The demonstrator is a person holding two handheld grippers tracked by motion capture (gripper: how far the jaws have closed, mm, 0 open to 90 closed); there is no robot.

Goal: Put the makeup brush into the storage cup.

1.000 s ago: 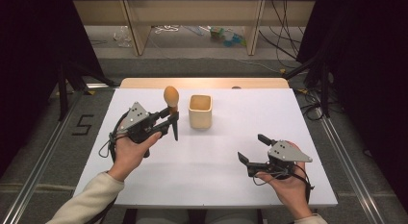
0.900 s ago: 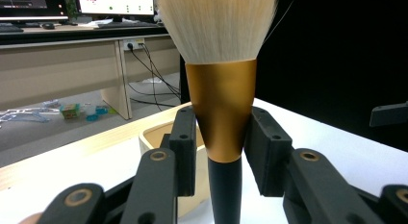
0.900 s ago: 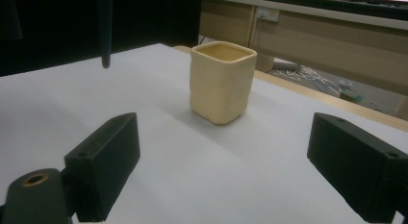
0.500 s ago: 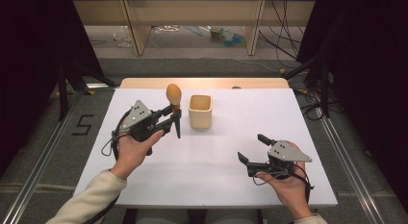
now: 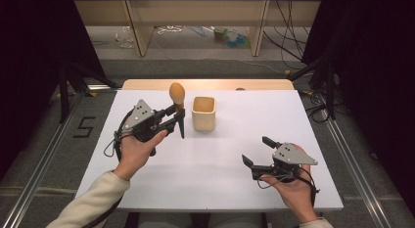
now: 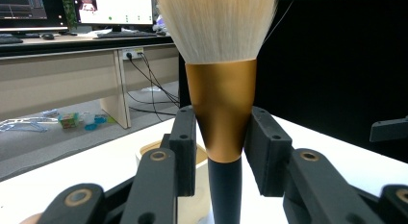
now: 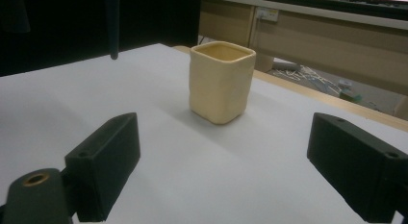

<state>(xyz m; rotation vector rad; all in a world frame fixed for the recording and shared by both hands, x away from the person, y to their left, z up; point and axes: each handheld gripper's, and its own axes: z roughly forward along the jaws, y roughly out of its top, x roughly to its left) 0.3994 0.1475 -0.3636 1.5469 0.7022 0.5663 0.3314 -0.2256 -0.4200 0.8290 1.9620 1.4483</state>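
The table point(image 5: 147, 189) carries one standing thing, the cup point(image 5: 203, 113), a cream square-sided pot with its mouth open upward, set toward the far middle. The left gripper point(image 5: 180, 116) hangs just to the cup's left, its jaws closed on the brush point(image 5: 177, 98) at the bottom of the gold ferrule, where it narrows to the black handle. The brush stands close to upright, bristles up and handle tip down (the tip hangs clear of the table, beside the cup rather than over it). So the brush's long axis already runs about parallel to the cup's, and what seems to be left is a short sideways shift toward the cup's mouth and then a descent; how high the tip sits against the rim is hard to judge from above.

The right gripper point(image 5: 257, 152) rests near the table's near right, jaws wide apart and holding nothing, well apart from the cup; the left is plainly the nearer.
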